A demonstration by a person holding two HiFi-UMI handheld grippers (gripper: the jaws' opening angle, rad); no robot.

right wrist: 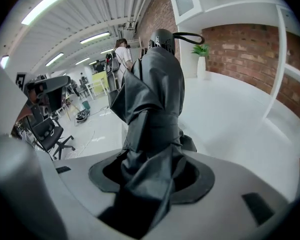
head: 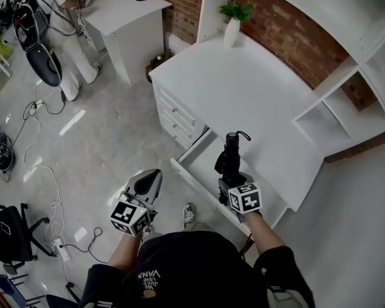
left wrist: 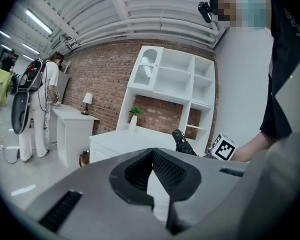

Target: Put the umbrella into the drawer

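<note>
Folded black umbrella (head: 231, 154), clamped at its near end in the right gripper (head: 230, 185), hangs above the open drawer (head: 187, 170) of the white desk (head: 244, 88); long axis runs from the jaws toward the far side, strap end farthest; left gripper (head: 151, 175), closed and empty, to the drawer's left.

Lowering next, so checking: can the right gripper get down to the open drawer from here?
Probably yes. The right gripper, shut on the umbrella, hangs over the pulled-out drawer; the left gripper stands aside, out of its way.
</note>
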